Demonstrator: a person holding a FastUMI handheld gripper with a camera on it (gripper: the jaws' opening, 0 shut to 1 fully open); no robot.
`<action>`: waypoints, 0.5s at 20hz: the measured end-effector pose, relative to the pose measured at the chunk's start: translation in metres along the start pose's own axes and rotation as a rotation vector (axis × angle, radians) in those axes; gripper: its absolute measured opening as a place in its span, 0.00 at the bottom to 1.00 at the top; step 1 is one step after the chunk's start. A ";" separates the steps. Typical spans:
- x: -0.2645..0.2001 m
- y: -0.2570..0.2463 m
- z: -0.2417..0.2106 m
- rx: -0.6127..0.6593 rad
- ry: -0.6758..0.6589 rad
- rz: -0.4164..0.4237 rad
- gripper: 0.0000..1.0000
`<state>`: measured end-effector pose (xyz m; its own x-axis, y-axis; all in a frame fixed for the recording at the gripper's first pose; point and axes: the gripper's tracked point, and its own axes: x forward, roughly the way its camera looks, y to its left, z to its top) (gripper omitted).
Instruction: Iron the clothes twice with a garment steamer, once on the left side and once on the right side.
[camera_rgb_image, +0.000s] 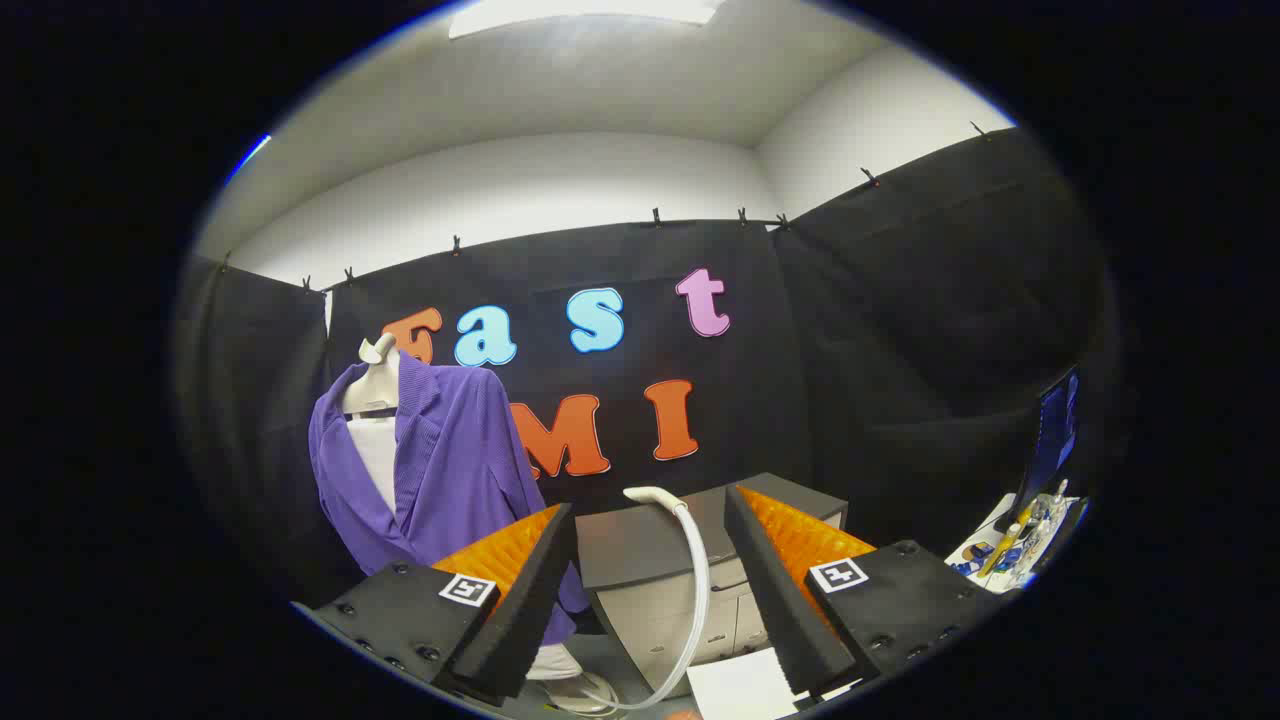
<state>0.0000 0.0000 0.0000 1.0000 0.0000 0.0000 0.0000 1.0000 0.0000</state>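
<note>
1. Here the gripper (650, 590) has its fingers spread wide apart, clamped on nothing; the gap between them frames the steamer head, so this reads as an approach before a grasp, with no ironing begun on either side.
2. The steamer head (652, 495) sits at the top of a white hose (700, 590); it rests at the near edge of a grey cabinet (650, 545), beyond the fingers and roughly centred between them; I judge it is parked there so it can be picked up from the front.
3. The hose curves down from the head and loops low toward the near left, probably to a base unit that I cannot make out.
4. The purple jacket (450, 470) hangs on a pale dress form (372, 385) at the far left, in front of the black cloth wall; it hangs open and upright, presumably so each front panel can be stroked in turn.
5. A white sheet (740, 685) lies near, below the right finger; at the far right a cluttered counter (985, 560) carries small items and a dark screen (1055, 435).
</note>
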 end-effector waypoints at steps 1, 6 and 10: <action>-0.002 0.000 -0.001 0.003 0.002 0.000 0.98; -0.007 -0.002 -0.007 0.019 0.022 -0.008 0.98; -0.005 0.001 -0.007 0.019 0.025 -0.003 0.98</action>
<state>-0.0048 0.0008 -0.0072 0.9997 -0.0028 -0.0250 0.0033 0.9998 0.0191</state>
